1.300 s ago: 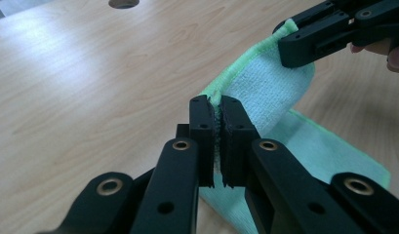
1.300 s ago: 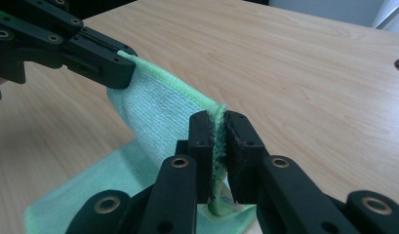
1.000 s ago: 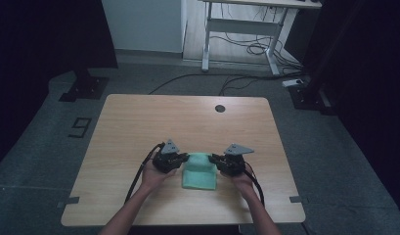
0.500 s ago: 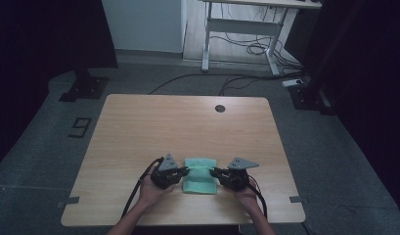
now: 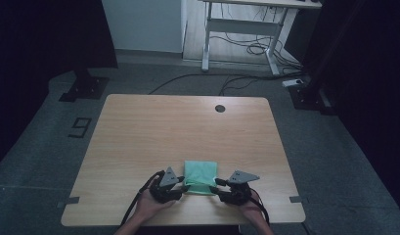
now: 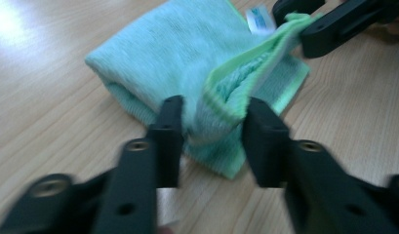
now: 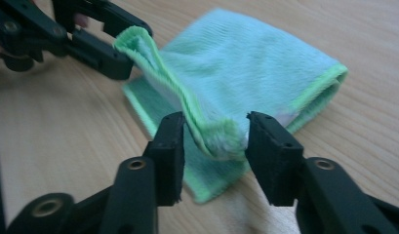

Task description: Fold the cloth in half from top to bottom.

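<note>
Two grippers work at the near edge of the table [image 5: 139,127], whose far and side stretches lie bare with room for moving, and our folded green cloth [image 5: 201,176] lies between them, just short of that edge. Since a second ago we have drawn both hands and the cloth back toward us, and both pairs of jaws have just been opening: the left gripper [image 6: 214,129] and the right gripper [image 7: 214,139] each stand released with a raised cloth corner loose between the pads. Its long axis runs away from us, fold at the far end.
</note>
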